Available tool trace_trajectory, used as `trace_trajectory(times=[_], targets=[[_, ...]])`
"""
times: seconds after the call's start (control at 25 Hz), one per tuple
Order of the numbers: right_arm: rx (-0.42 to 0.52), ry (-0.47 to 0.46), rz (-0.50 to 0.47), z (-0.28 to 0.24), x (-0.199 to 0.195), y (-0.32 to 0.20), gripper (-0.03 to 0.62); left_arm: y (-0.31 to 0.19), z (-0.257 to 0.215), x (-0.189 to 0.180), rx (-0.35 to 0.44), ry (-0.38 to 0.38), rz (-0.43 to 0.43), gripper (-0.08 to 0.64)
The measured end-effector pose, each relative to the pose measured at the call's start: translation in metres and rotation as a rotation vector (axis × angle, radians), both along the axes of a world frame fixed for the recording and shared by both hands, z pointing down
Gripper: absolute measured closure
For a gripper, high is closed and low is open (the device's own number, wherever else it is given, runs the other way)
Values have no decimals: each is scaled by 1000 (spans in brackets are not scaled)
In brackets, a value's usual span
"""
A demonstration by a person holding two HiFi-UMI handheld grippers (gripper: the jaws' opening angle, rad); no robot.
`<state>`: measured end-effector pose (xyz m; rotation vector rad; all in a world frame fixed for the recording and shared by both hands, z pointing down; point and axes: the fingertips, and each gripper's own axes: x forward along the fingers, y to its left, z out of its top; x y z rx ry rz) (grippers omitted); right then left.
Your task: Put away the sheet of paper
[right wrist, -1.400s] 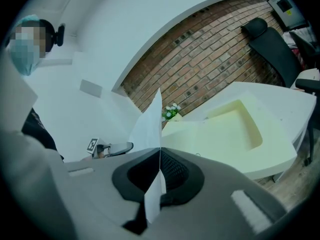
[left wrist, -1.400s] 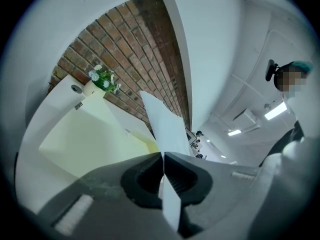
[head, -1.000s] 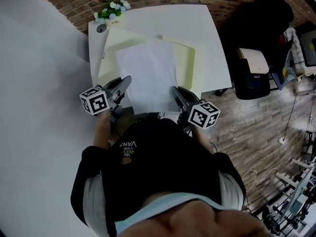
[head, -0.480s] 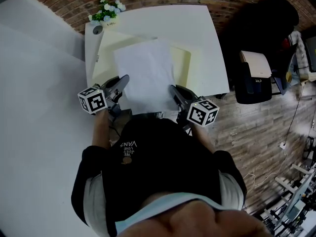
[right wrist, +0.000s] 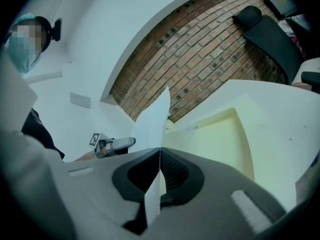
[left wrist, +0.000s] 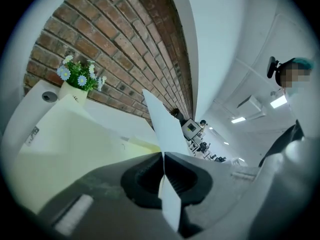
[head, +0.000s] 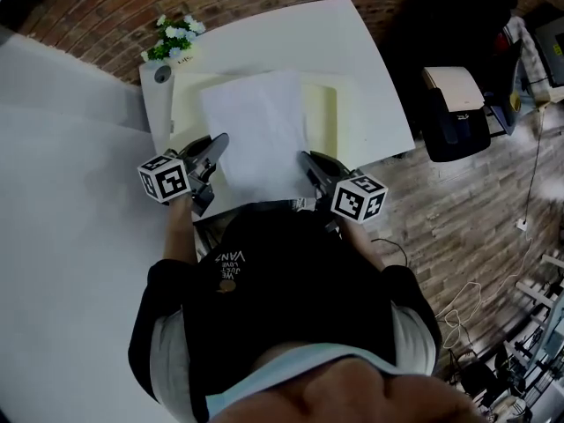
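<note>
A white sheet of paper [head: 256, 135] hangs flat above an open pale-yellow folder [head: 322, 117] on the white table [head: 352, 51]. My left gripper [head: 220, 142] is shut on the sheet's near left edge, and my right gripper [head: 304, 159] is shut on its near right edge. In the left gripper view the sheet of paper [left wrist: 165, 129] runs edge-on through the closed jaws of the left gripper [left wrist: 163, 156]. In the right gripper view the sheet of paper [right wrist: 152, 121] passes between the closed jaws of the right gripper [right wrist: 160, 154], with the yellow folder [right wrist: 220, 134] beyond.
A small pot of flowers [head: 172, 38] and a round dark object [head: 161, 74] stand at the table's far left corner against the brick wall. A black office chair [head: 449, 25] and a bag [head: 458, 113] stand right of the table, on the wooden floor.
Both grippers kept their grip on the sheet and drifted slightly left and nearer the table's front edge. The head view has swung, so table and chair sit higher and further left.
</note>
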<state>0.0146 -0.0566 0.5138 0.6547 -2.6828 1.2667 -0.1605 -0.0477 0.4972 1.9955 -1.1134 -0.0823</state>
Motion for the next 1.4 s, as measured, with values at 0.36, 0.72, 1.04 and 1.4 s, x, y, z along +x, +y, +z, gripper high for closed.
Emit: trace_trajectory(times=[0.36,0.72,1.04,1.4], targets=[[-29,2,81,7,-23,2,591,-14,3,-21,-26,-18,94,560],[-49,20,105,16,-43,6,591,-25,16,-39,-59,-42,151,560],[-60,85,96,33,-60,6,591,-30,35,-54,-91,-52,179,560],[-79,153,96,47,-67,3,591,-33,52,-60,-120,-62,190,560]])
